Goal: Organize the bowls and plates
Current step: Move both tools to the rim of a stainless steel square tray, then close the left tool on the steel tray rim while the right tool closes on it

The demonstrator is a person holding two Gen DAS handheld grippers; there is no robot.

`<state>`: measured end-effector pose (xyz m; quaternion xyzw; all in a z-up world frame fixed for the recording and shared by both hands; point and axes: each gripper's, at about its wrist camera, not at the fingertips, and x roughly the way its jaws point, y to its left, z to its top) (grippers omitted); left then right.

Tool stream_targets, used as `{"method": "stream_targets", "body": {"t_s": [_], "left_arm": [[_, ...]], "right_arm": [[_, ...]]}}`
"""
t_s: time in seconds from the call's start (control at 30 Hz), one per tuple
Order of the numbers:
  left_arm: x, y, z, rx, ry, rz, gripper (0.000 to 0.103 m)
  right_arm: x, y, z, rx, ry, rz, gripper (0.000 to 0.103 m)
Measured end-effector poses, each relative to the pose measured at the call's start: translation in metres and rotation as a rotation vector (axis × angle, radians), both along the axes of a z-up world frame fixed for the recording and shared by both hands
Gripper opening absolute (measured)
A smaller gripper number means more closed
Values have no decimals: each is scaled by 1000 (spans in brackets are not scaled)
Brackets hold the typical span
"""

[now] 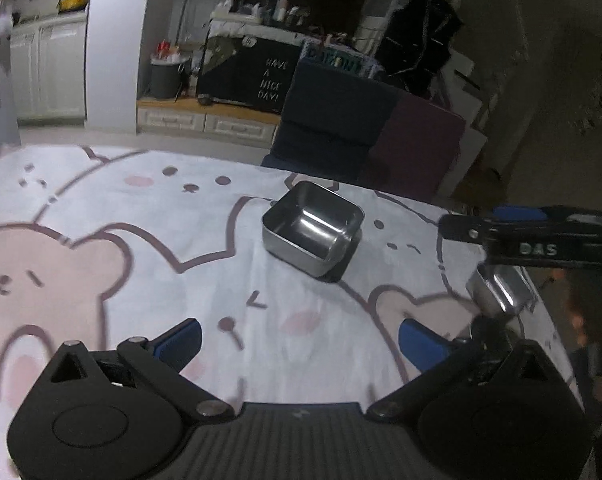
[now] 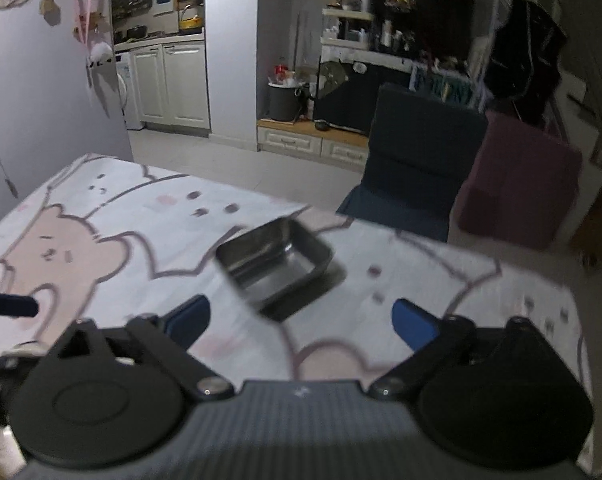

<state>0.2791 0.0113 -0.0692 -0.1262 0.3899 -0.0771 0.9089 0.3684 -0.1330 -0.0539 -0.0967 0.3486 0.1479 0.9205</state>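
A deep square steel bowl [image 1: 313, 232] sits on the bear-print tablecloth [image 1: 141, 240], ahead of my left gripper [image 1: 301, 340], which stands open and empty, well short of the bowl. A second steel container [image 1: 501, 292] lies at the table's right edge, partly hidden under my right gripper's black finger [image 1: 501, 236]. In the right wrist view a shallow square steel dish [image 2: 275, 264], blurred, lies just beyond my right gripper [image 2: 301, 320]. That gripper is open, with nothing between its blue pads. A dark fingertip [image 2: 9, 306] of the left gripper shows at the far left.
The table's far edge [image 2: 261, 196] drops to a tiled floor. Beyond it stand a dark blue chair [image 1: 333, 120] and a maroon one [image 2: 517, 184]. White cabinets and cluttered shelves fill the background. A grey wall [image 2: 41, 100] borders the table's left.
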Motion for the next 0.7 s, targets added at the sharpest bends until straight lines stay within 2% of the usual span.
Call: {"method": "stream_targets", "body": {"t_s": [0.23,0.3,0.47,0.57,0.7], "left_arm": [[60,5,-28,-233,56,194,102],[75,4,-38,-289,71,241,100],[108,0,-60,-386,118,315,76],[121,-2,-72,-436,151,337,72],[132,-11,-78,-430,158,350,61]], "right_arm": [[91,-1,-29,-11,8,124,79],[115,4,-39,-19,15,165,69],[163,16,-62,-38,21,209,64],[185,23,-76,-66,62,266,64],[206,29,-89,-76,123,297,64]]}}
